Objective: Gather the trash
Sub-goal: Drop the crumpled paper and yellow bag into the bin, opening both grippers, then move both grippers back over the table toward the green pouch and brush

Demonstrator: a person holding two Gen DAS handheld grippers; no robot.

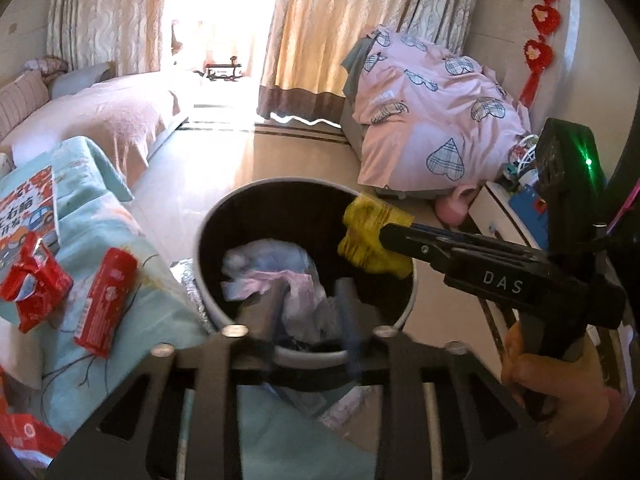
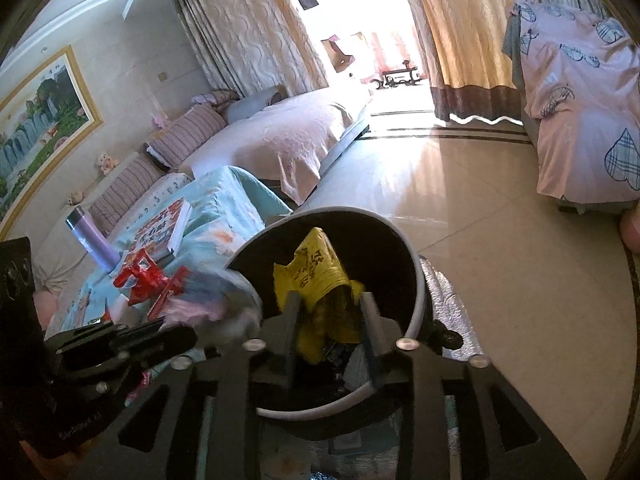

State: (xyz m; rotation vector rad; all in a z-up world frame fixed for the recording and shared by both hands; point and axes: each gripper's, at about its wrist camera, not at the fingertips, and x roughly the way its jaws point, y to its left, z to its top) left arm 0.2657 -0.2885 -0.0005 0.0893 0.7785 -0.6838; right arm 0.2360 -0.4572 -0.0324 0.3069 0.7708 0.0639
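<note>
My right gripper (image 2: 332, 312) pinches a yellow wrapper (image 2: 316, 280) over the bin (image 2: 416, 280); left gripper (image 1: 308, 304) clamps crumpled plastic (image 1: 280, 280). Drop step; next, open both.

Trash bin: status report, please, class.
Left gripper shut on pale crumpled bag, right gripper shut on yellow bag. Both over bin. Red wrappers remain.

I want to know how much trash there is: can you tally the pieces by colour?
Red wrappers on the table: 2
Yellow bag, in the right gripper over the bin: 1
Pale crumpled plastic at the left gripper, over the bin: 1
Total: 4
</note>
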